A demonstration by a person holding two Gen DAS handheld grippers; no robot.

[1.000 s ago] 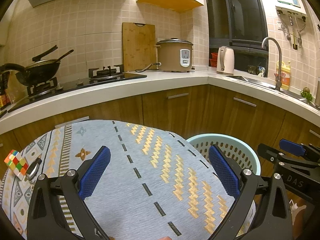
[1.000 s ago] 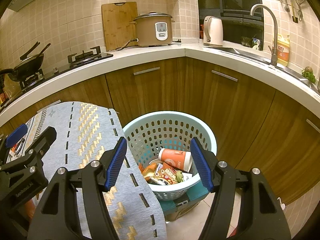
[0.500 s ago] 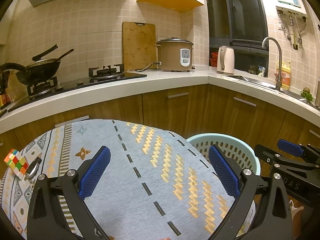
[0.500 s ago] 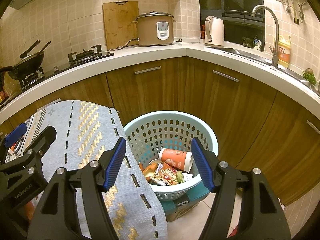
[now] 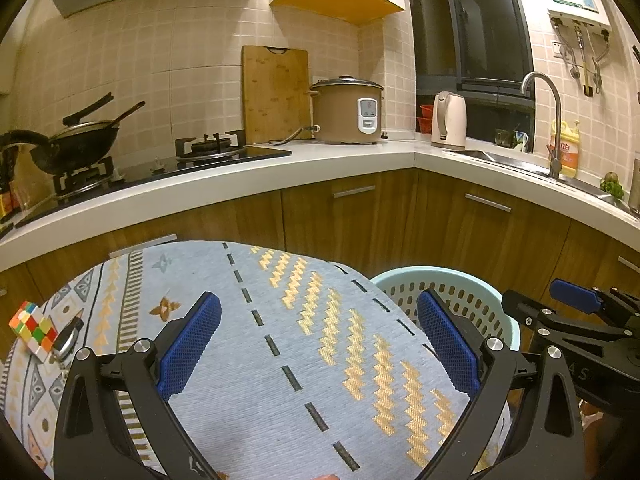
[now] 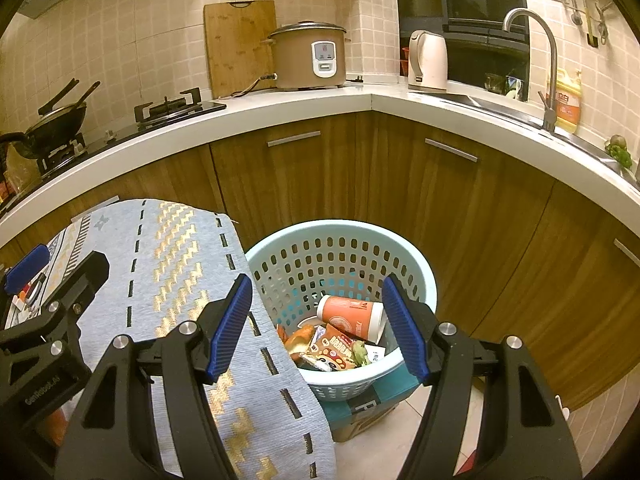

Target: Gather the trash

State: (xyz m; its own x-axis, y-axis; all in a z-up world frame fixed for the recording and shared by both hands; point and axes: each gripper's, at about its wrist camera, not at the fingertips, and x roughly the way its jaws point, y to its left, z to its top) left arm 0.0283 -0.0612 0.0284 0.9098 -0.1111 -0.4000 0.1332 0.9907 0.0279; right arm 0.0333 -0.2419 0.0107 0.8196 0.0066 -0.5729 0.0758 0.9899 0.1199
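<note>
A light blue perforated basket (image 6: 416,264) stands on the floor beside a table with a patterned grey-blue cloth (image 6: 180,264). Inside it lie an orange paper cup (image 6: 350,316), snack wrappers (image 6: 334,350) and other scraps. My right gripper (image 6: 316,326) is open and empty, held above the basket's near rim. My left gripper (image 5: 318,346) is open and empty above the cloth (image 5: 280,340); the basket's rim (image 5: 440,274) shows to its right.
A colourful puzzle cube (image 5: 32,330) and a dark clip-like item lie at the cloth's left edge. A teal box (image 6: 360,404) sits under the basket. Wooden cabinets (image 6: 460,208) and a white counter with rice cooker (image 6: 308,56), kettle, wok and sink curve behind.
Almost nothing: both views have shifted very slightly, both grippers stay open and empty.
</note>
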